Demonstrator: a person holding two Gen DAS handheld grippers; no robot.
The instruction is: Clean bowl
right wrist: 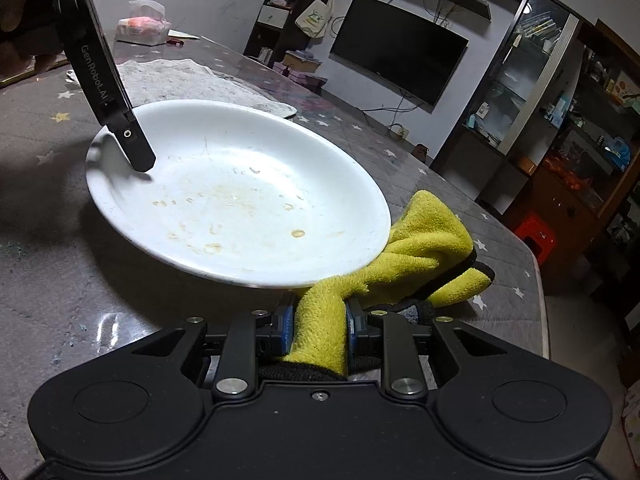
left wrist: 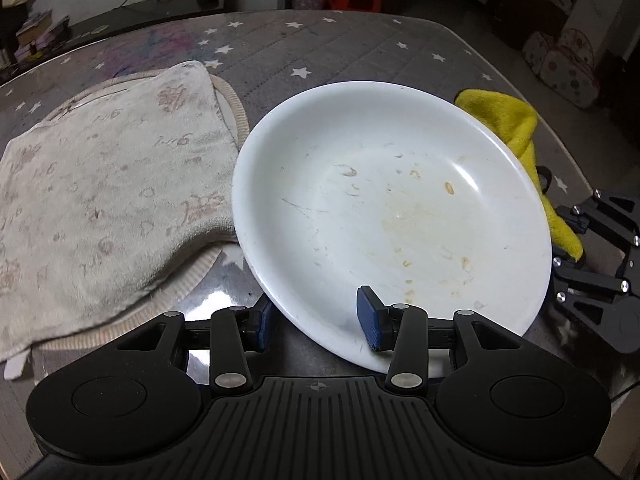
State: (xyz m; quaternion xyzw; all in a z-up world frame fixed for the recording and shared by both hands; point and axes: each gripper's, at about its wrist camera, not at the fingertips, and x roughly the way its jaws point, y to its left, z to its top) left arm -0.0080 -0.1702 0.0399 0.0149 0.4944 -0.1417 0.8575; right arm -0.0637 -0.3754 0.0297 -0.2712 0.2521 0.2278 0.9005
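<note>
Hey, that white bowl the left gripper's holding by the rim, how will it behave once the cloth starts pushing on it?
The white bowl looks glazed and glossy, so it may slip between the left gripper pads. Held at one edge and tilted, it will probably pivot under pressure. It seems rigid and breakable; the yellow cloth is floppy.

White bowl, yellow cloth, grey star-patterned tablecloth.

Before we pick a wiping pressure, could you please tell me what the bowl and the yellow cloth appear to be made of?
The white bowl looks like glazed ceramic, possibly melamine: smooth, glossy, with a bright highlight and dried stains. The yellow cloth looks like microfibre or fleece: fuzzy, matte pile that folds softly.
</note>
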